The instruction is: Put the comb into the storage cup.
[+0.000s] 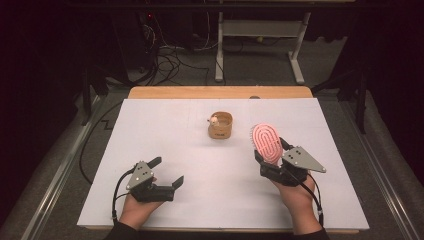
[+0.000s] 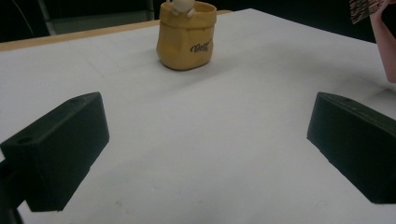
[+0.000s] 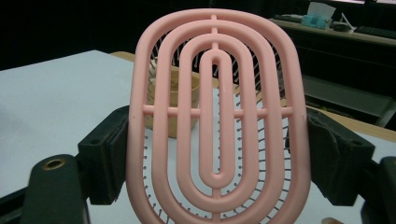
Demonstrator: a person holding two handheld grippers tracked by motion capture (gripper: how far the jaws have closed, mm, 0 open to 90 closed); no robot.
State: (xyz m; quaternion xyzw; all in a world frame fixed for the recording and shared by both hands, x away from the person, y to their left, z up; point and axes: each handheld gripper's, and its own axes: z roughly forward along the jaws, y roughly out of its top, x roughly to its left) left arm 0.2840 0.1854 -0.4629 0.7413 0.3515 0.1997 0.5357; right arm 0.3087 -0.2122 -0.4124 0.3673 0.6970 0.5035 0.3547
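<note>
My right gripper [image 1: 271,150] is shut on a pink oval hairbrush [image 1: 267,142], holding it upright at the right of the white table top [image 1: 150,125]. In the right gripper view the brush's [image 3: 217,116] ringed back faces the camera, its bristles point away, and both pads press its edges. My left gripper [image 1: 168,170] rests low at the front left, jaws wide open with nothing between them [image 2: 205,149]. A tan sack-shaped cup [image 1: 220,125] with a small pale figure at its rim stands mid-table, ahead of the left gripper [image 2: 187,39].
A wooden table edge [image 1: 220,92] runs along the far side of the white top. Beyond it are floor cables [image 1: 170,62] and a white desk frame [image 1: 260,50]. The brush's edge [image 2: 385,46] juts in at the top right of the left gripper view.
</note>
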